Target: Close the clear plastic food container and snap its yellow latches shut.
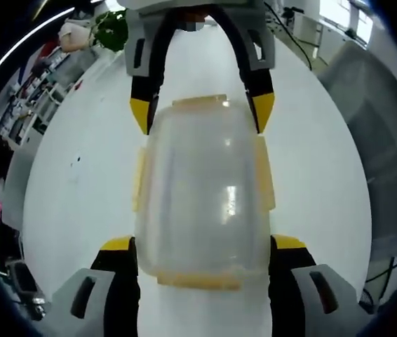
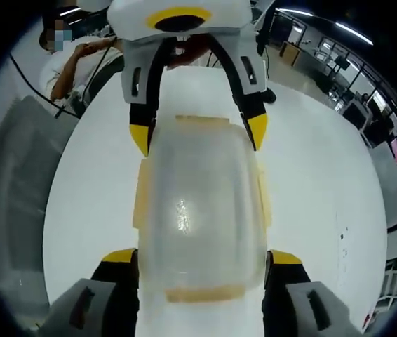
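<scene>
Left gripper view, left tool (image 1: pixel 202 263) clasped the clear container (image 1: pixel 202 196) between its jaws, right tool (image 1: pixel 202 116) gripped its far end, yellow latches (image 1: pixel 200 102) along its edges, white bench (image 1: pixel 86 182) beneath.

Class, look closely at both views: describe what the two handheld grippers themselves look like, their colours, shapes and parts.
Both match: the left gripper and right gripper have grey bodies with slotted holes, carrying black fingers capped by yellow tips. Seen from opposite, each shows curved black arms.

Both gripper views look close-up along own jaws, facing each other across clear container (image 1: pixel 202 193) (image 2: pixel 200 210) mid-frame. Each catches opposite gripper at top. Shared: container, white table (image 1: pixel 79 182) (image 2: pixel 318 189).
</scene>
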